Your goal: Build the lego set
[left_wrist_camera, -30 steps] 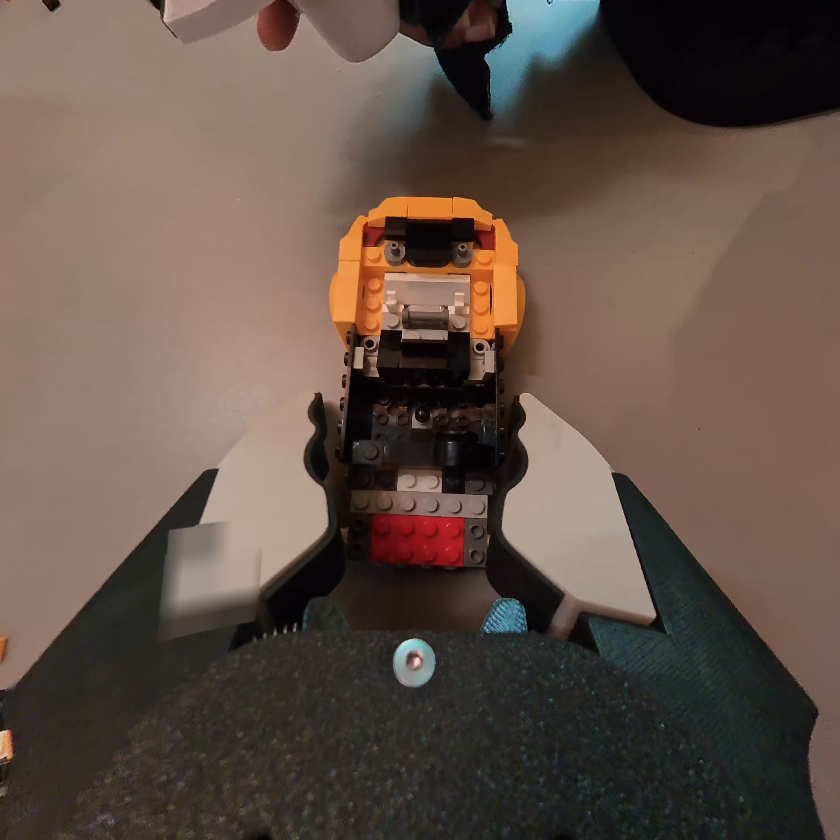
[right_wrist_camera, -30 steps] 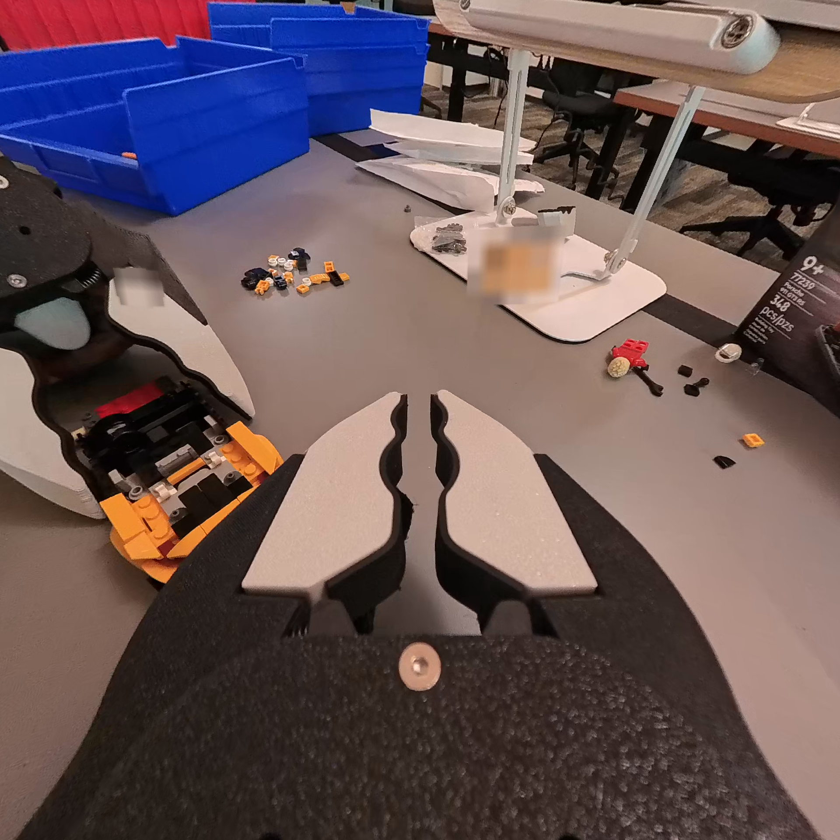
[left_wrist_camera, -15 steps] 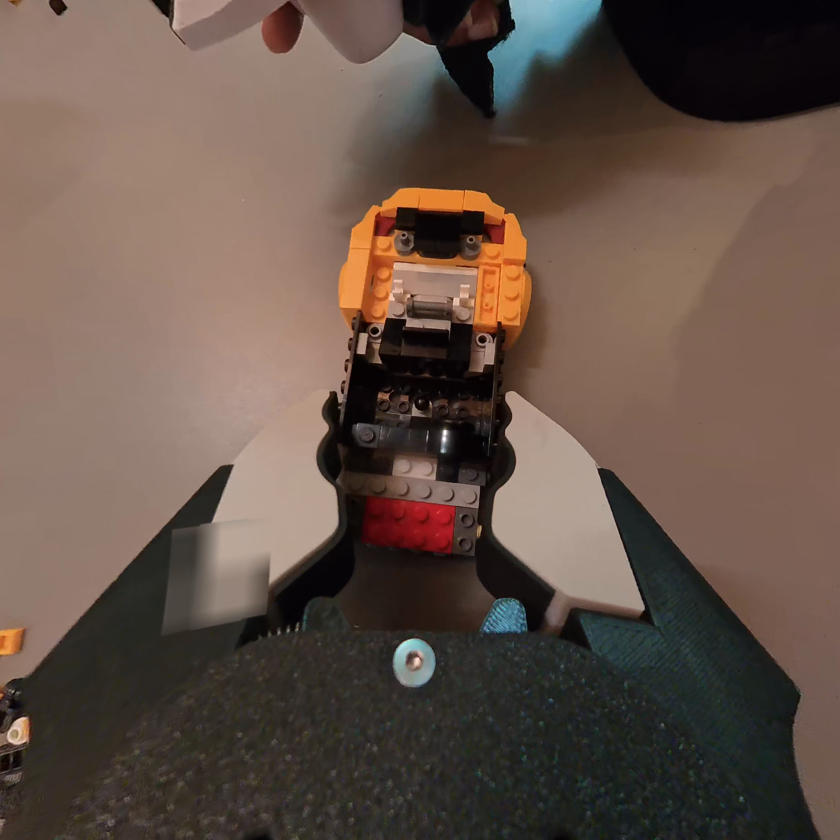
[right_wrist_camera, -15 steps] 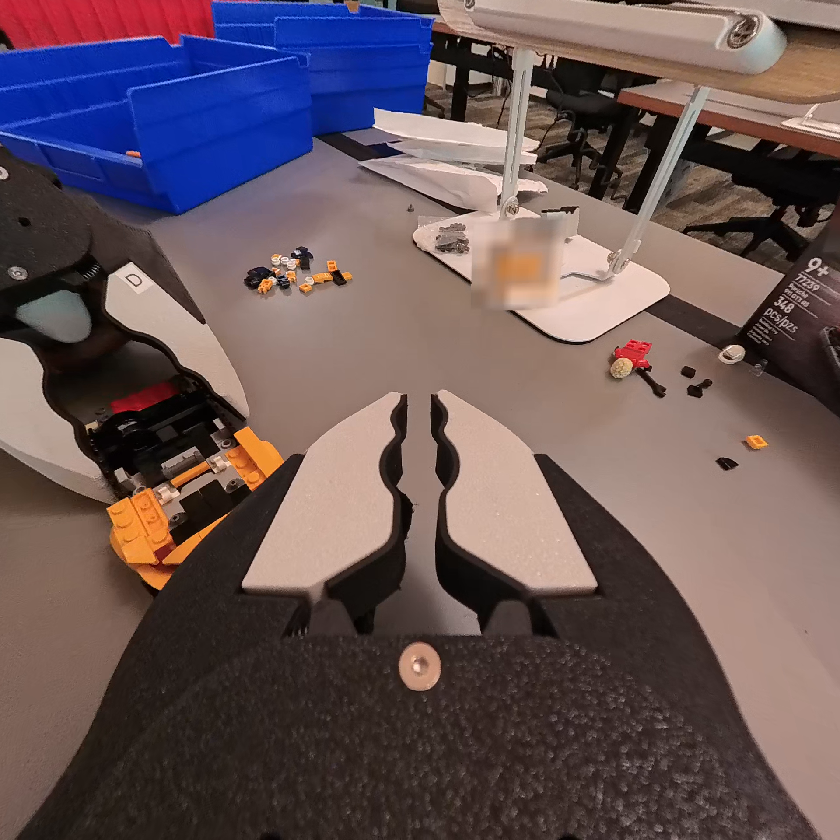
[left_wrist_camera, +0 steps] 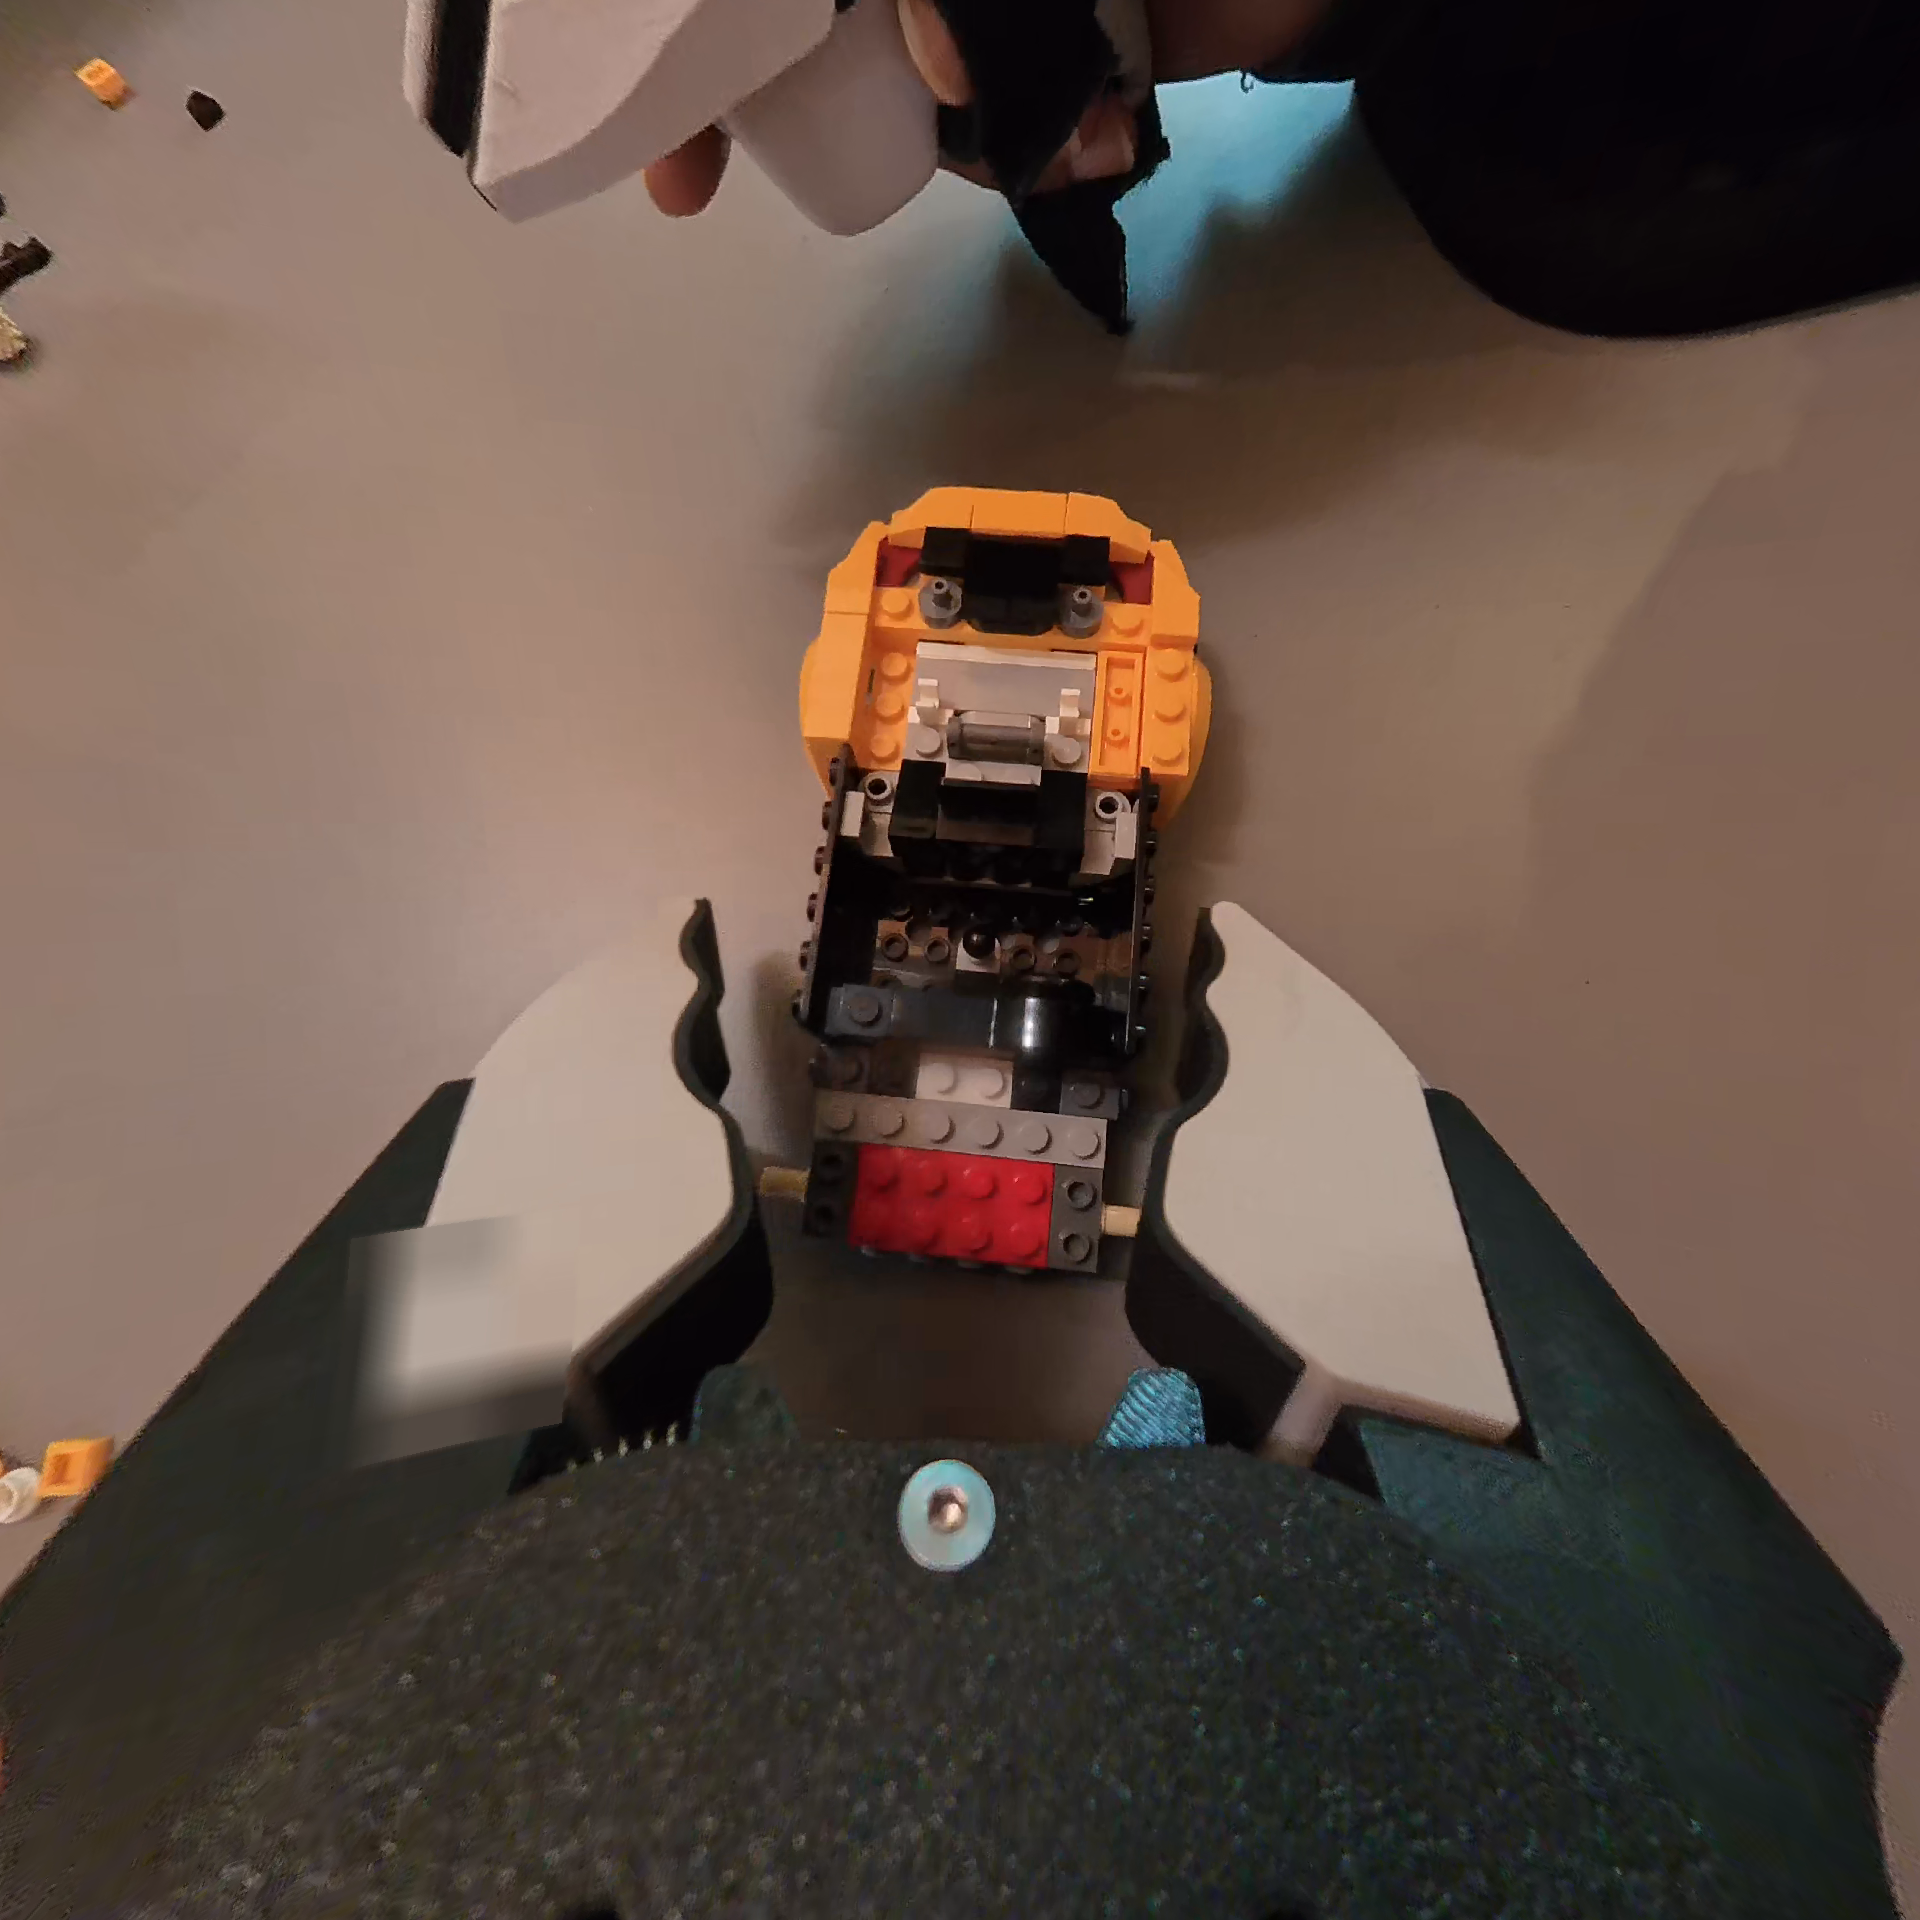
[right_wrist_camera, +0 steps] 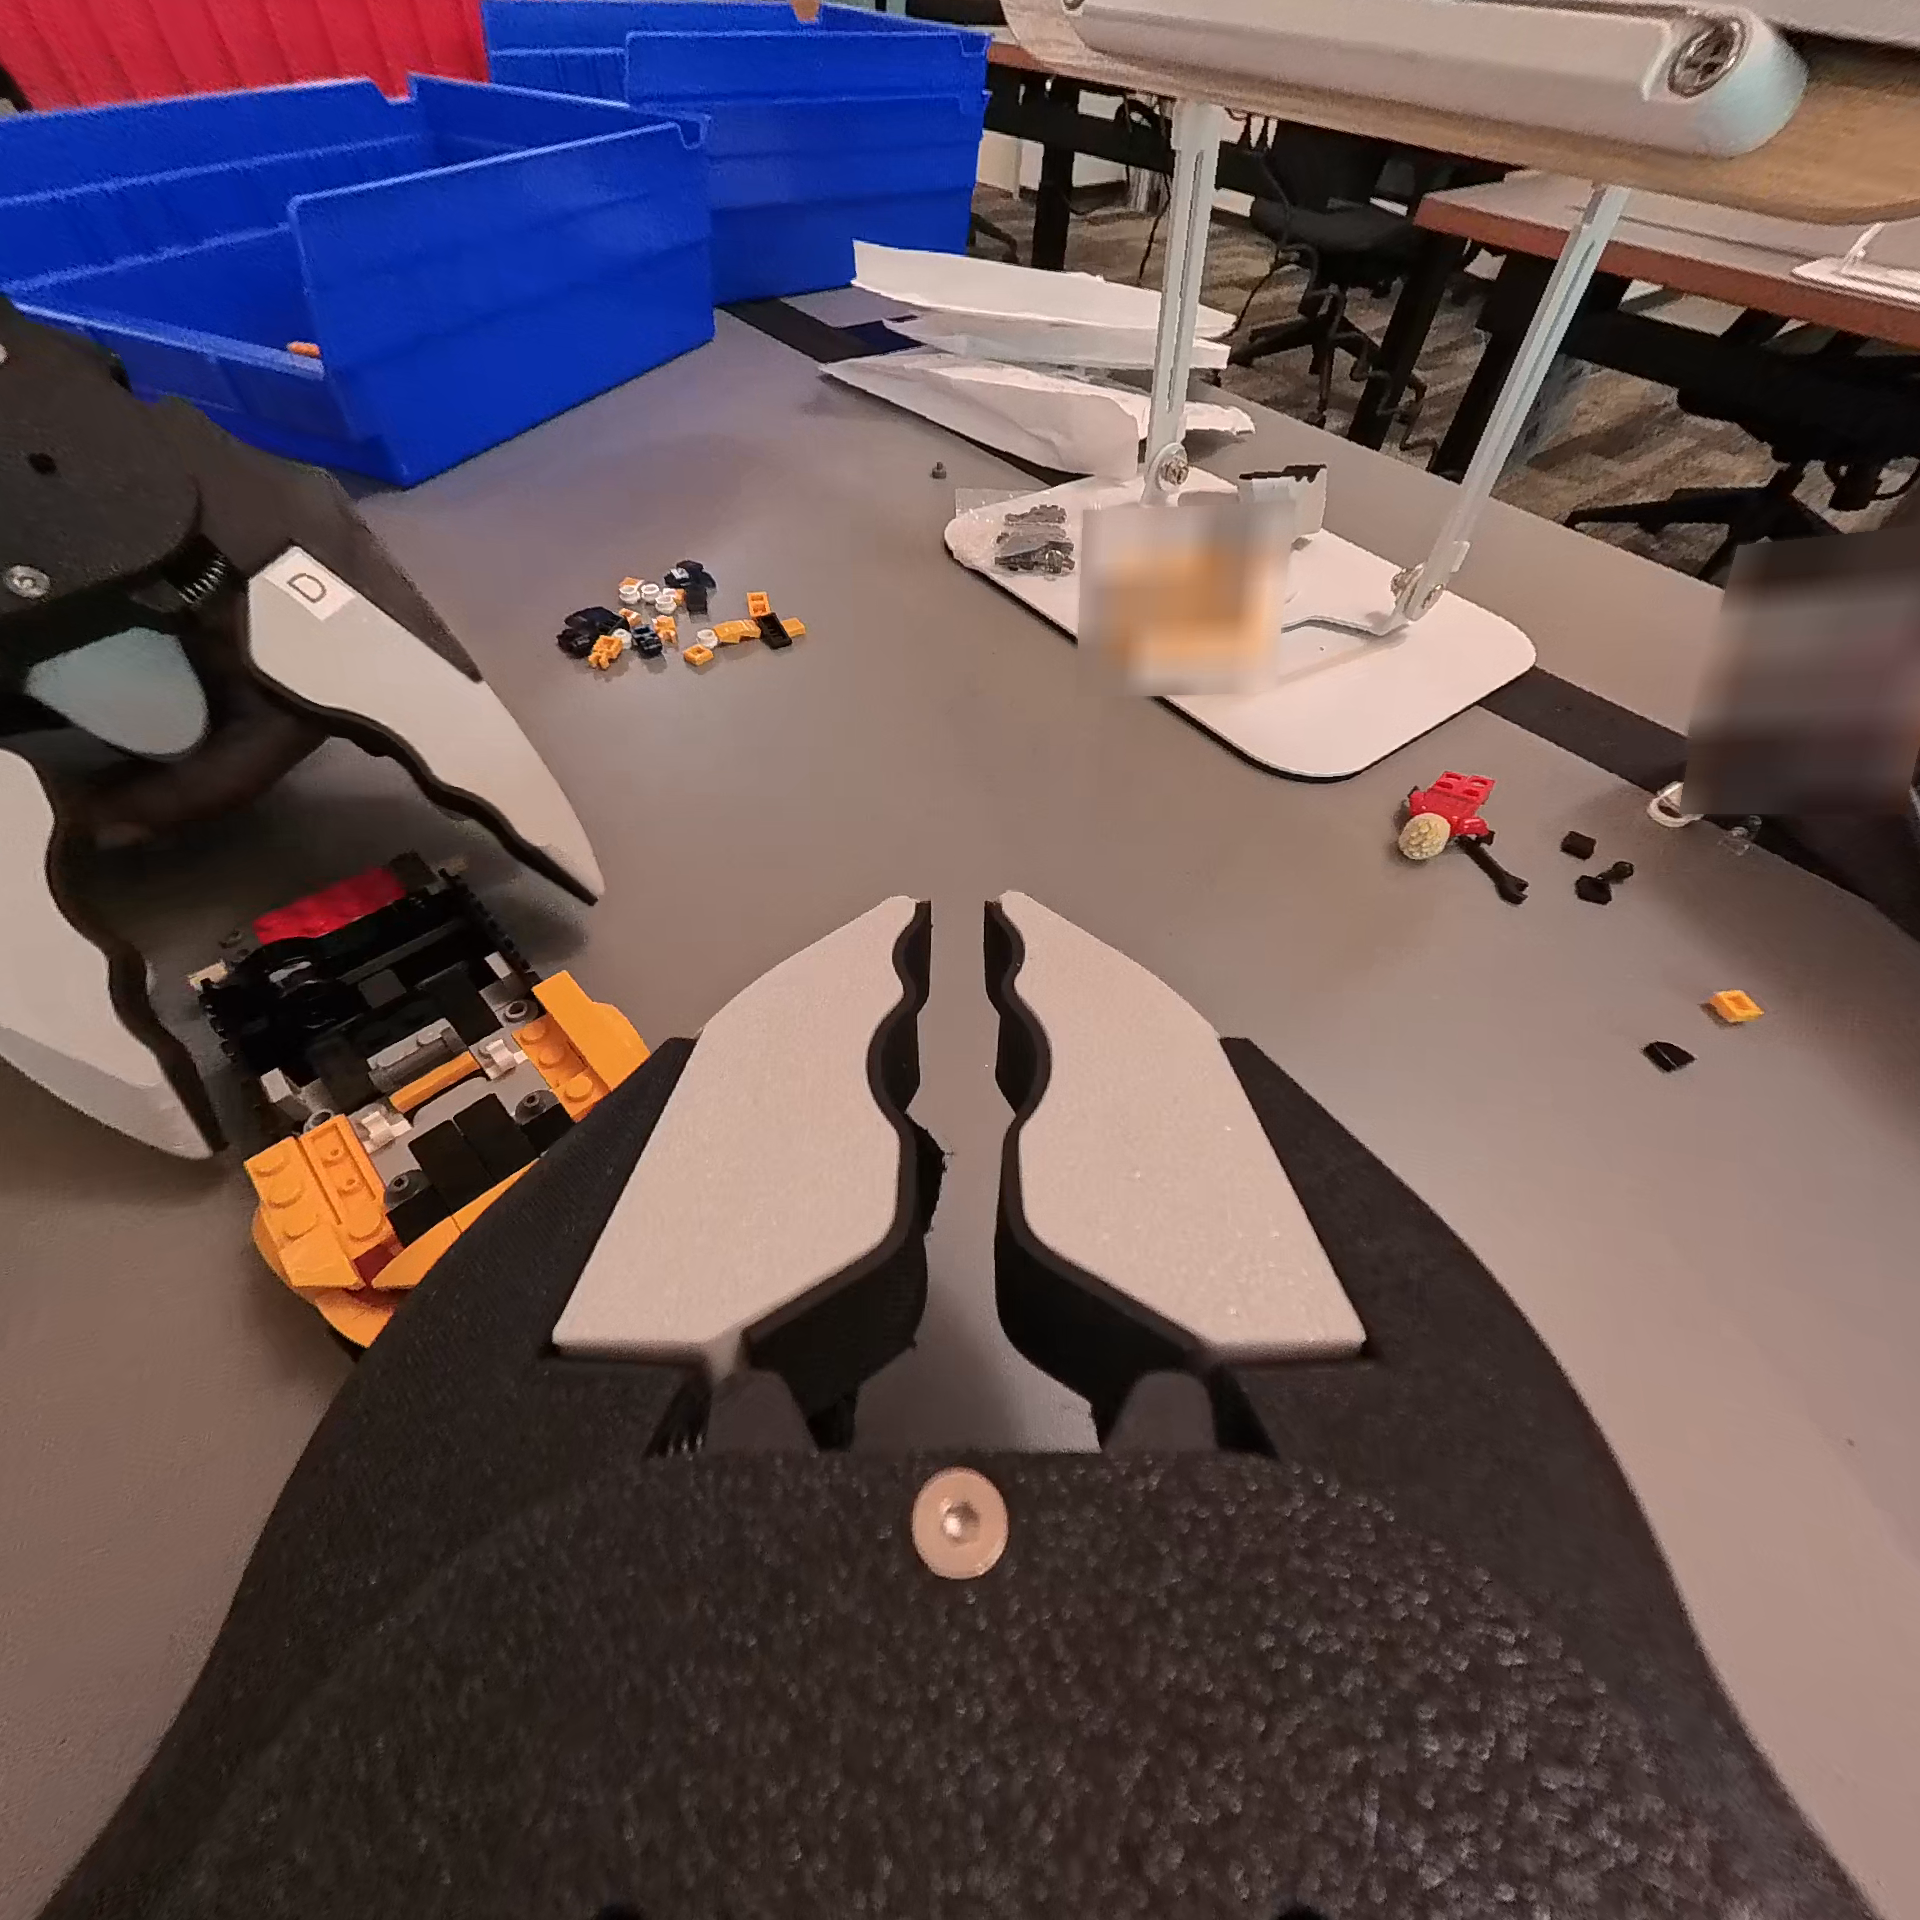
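The half-built lego car [left_wrist_camera: 997,883] lies flat on the grey tabletop [left_wrist_camera: 364,675], long axis running straight out from the left tool [left_wrist_camera: 956,935], orange end away, red end between the spread fingers w/ gaps both sides. Only the right wrist view shows loose bricks [right_wrist_camera: 681,623], blue bins [right_wrist_camera: 416,270] and lamp base [right_wrist_camera: 1351,665] toward the far edge. Right tool [right_wrist_camera: 956,914] is nearly pressed together, nothing in it, and hides part of the car's orange end.

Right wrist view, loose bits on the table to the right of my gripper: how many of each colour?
Red cluster with tan wheel and black bar: 1
Small black pieces: 3
Orange piece: 1
Total: 5
The pale bits farther right are too small to count.
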### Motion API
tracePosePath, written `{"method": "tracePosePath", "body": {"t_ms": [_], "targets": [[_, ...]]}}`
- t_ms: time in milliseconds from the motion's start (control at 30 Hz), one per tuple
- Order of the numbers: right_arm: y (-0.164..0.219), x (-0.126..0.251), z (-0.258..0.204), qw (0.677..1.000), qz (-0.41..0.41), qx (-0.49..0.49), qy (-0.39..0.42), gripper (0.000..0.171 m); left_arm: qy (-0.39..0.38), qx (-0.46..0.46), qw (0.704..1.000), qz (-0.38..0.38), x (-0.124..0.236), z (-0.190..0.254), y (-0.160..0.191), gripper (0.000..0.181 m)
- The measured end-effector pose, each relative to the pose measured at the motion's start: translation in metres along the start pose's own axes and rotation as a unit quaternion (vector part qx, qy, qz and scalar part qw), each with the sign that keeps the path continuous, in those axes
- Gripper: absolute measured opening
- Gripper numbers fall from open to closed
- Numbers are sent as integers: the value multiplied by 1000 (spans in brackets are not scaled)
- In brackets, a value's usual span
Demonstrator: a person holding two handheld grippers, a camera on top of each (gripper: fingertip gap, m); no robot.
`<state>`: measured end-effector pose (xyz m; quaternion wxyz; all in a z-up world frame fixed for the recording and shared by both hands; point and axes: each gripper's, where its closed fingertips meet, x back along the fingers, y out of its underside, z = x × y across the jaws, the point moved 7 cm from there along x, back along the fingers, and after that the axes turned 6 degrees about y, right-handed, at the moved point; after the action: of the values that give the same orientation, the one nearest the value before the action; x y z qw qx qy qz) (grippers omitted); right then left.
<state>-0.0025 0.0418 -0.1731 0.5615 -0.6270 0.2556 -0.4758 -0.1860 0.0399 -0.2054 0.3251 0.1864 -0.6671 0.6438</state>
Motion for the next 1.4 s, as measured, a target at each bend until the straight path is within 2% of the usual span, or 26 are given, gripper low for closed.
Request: {"method": "tracePosePath", "body": {"t_ms": [200, 467, 600, 1167, 1333, 1400], "targets": [[1, 0, 0, 1000, -1, -4, -1, 10, 17, -11, 999, -36, -11, 1, 0, 89], [0, 1, 0, 1000, -1, -6, -5, 10, 39, -12, 997, -61, -17, 1, -8, 74], [0, 1, 0, 1000, 0, -6, -6, 10, 31, -16, 998, -57, -17, 0, -10, 65], [-8, 8, 2, 1000, 21, 2, -7, 12, 2, 11, 999, -42, -16, -3, -8, 64], [-22, 18, -3, 997, 54, 33, -31, 15, -3, 18, 999, -42, -15, -5, -7, 64], [-26, 24, -12, 994, 48, 64, -67, 15, -5, 21, 999, -43, -14, -6, -6, 64]]}}
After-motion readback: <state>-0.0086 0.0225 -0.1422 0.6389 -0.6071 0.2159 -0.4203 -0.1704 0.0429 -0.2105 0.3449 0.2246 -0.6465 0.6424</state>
